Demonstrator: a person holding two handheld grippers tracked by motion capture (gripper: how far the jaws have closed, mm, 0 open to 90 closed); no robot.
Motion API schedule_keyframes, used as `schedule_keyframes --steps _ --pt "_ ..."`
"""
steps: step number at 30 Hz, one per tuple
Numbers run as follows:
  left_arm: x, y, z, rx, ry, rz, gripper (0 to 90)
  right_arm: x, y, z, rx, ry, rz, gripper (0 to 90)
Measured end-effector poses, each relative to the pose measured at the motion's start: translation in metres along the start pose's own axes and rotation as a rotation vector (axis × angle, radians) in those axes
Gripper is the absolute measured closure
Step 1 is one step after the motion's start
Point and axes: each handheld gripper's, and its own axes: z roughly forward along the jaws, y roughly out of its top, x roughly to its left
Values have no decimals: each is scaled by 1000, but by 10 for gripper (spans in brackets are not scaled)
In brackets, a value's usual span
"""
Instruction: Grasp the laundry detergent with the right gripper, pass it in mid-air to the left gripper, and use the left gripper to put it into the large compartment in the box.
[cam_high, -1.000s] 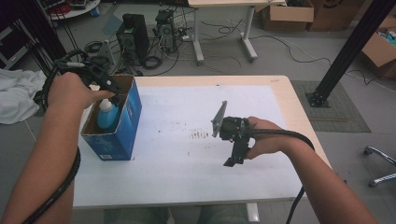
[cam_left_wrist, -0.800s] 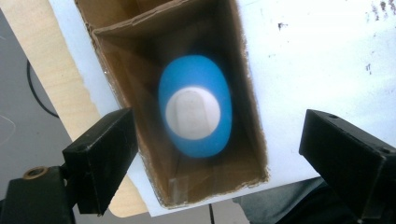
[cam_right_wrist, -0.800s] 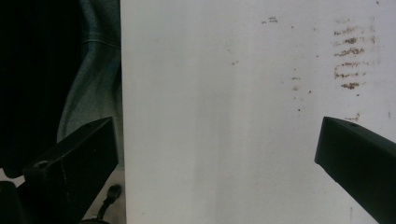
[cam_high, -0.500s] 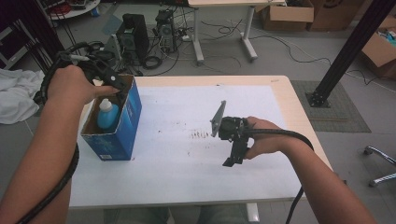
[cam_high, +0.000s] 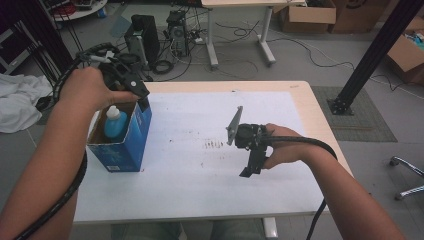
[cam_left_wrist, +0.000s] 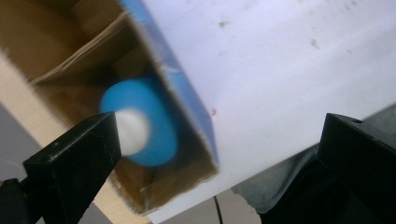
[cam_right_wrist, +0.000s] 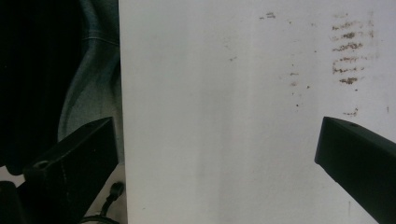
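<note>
Left tool (cam_high: 134, 85) hangs above the far end of the open blue carton (cam_high: 131, 145), its jaws spread wide after having just been opening, with nothing clamped between them. Seen along the jaws in the left gripper view (cam_left_wrist: 215, 154), the blue bottle (cam_left_wrist: 152, 123) with its white cap (cam_left_wrist: 133, 130) stands upright inside the carton (cam_left_wrist: 187, 93), one jaw overlapping the cap in the picture, the other well off to the side over the counter's near edge. From above, the bottle (cam_high: 115, 124) sits in the carton's far part, and the carton stands near the left edge of the white counter (cam_high: 200, 190). Right tool (cam_high: 248, 167) is held level and low over the counter's middle right, jaws wide and empty (cam_right_wrist: 215, 154), close to a patch of brown smudges (cam_high: 215, 145).
</note>
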Motion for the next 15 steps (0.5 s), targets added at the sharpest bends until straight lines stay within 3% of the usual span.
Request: schedule_keyframes --steps 2,3,4,5,6,7,8,10,12,13,15 --pt "-11 3 1 10 -12 51 1 -1 0 0 -1 -1 -1 0" --pt "-11 3 1 10 -12 51 1 -1 0 0 -1 -1 -1 0" --pt "-23 5 2 26 -14 126 1 -1 0 0 4 0 6 0" --pt "-23 5 2 26 -14 126 1 -1 0 0 3 2 3 0" --pt "-34 7 2 30 -33 192 1 -2 1 1 2 1 0 0" --pt "-34 7 2 30 -33 192 1 -2 1 1 4 3 2 0" --pt "-46 9 5 36 -21 241 1 -1 1 1 8 6 6 0" --pt "-56 10 7 41 -15 313 1 -2 2 2 11 6 1 0" --pt "-64 11 9 41 -39 373 1 -2 3 2 17 5 0 0" --pt "-64 11 9 41 -39 373 1 -1 4 1 18 4 -1 0" --pt "-73 11 10 39 -57 435 1 -1 5 0 19 4 3 0"
